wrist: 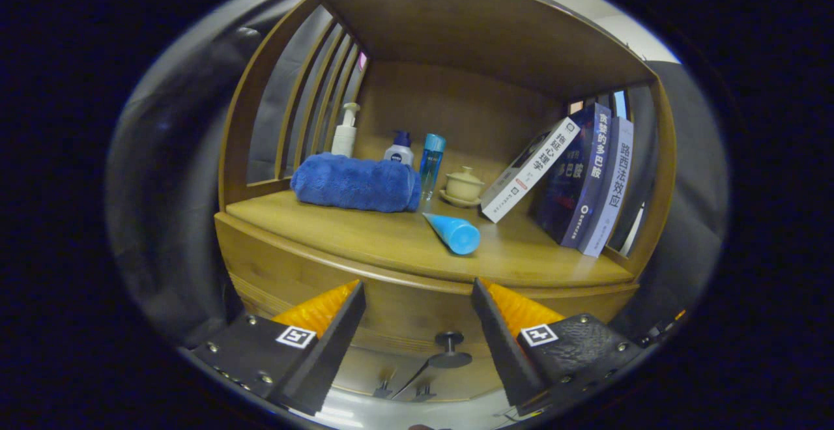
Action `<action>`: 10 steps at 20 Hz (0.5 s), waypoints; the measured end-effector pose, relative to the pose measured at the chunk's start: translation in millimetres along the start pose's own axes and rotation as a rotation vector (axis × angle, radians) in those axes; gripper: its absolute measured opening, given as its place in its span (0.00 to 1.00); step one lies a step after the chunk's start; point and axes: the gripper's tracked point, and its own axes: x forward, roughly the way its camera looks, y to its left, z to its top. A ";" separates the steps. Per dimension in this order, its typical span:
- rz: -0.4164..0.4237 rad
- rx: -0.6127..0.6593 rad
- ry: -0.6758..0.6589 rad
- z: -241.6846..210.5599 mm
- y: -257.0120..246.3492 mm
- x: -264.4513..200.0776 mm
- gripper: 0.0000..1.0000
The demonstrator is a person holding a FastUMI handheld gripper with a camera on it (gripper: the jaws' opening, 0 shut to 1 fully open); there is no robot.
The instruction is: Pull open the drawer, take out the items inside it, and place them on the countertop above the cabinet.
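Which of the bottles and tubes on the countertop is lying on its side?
The light blue plastic tube, lying nearest the open gripper. The white pump bottle, white dark-capped bottle and clear blue bottle stand upright behind.

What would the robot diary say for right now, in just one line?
stage: reaching for drawer | gripper: open, holding nothing | drawer knob: between fingers, untouched | drawer: shut | countertop: blue tube, blue towel

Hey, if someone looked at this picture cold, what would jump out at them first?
Probably the rolled blue towel lying on the wooden countertop, with the bright blue tube lying on its side nearer the front edge. To the right, three books lean against the shelf's side. In the foreground the tongs stand open, and the dark drawer knob sits between their fingers on the closed drawer front.
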 end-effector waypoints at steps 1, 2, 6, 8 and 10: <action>-0.003 0.004 -0.022 5.9 -4.5 -7.5 0.99; -0.002 0.006 -0.043 13.3 -9.6 -17.2 0.99; 0.028 0.040 -0.139 62.1 -28.6 -65.4 0.98; 0.034 0.041 -0.188 92.3 -40.6 -95.1 0.98; 0.055 0.041 -0.241 121.1 -49.2 -123.4 0.98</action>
